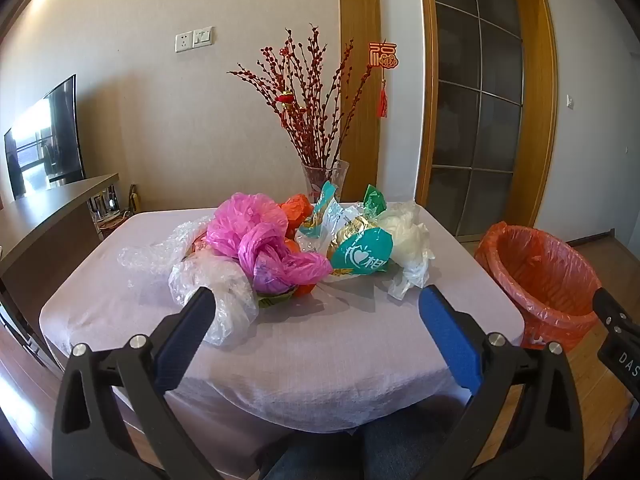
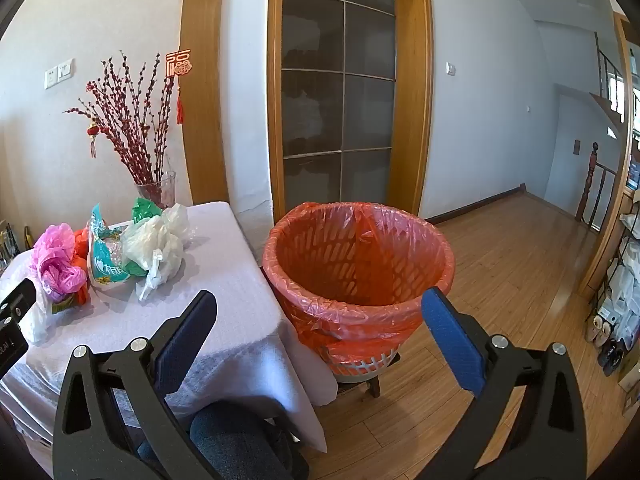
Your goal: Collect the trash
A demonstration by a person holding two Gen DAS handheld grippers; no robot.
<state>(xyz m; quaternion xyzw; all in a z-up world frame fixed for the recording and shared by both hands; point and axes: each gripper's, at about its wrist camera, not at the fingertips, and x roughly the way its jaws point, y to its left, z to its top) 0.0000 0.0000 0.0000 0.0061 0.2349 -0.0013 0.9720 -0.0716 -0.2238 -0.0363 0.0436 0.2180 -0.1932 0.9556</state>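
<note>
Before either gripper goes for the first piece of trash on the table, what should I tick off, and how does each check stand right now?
1. Left gripper jaws apart and empty: ok.
2. Right gripper jaws apart and empty: ok.
3. Trash bin lined with orange bag, mouth open, nothing visible inside: ok.
4. Clear plastic bag nearest the left gripper, nothing lying on top of it: ok.
5. Glass vase stands right behind the pile; safe clearance from the trash: cannot tell.
6. Bin beside the table, free path from the pile: ok.

Left claw (image 1: 316,304) agape; right claw (image 2: 318,306) agape.
</note>
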